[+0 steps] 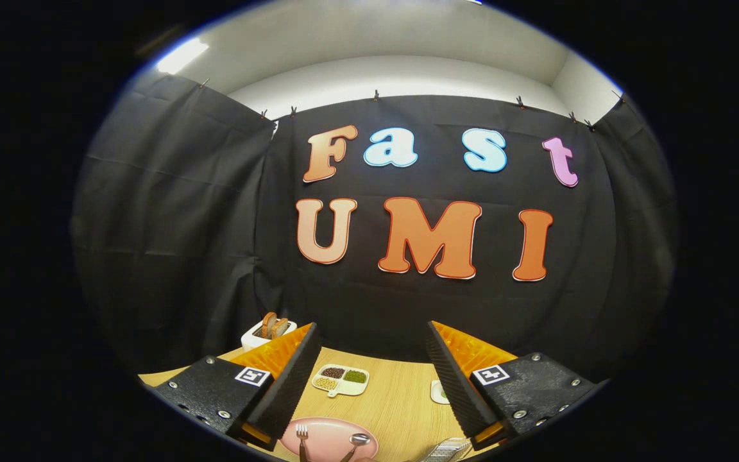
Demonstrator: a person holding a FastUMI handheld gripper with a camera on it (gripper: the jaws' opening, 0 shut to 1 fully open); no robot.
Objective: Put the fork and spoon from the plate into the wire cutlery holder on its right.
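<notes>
Gaping tool (369,378): fingers wide apart, holding nothing.
Below, between fingers: round pink plate (324,436) on wooden worktop (395,398), carrying silver fork (302,434) and spoon (358,441).
Cut off: wire cutlery holder (448,449), handles.

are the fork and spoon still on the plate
Yes: fork and spoon lie on the pink plate; the tongs hang open above.
</notes>
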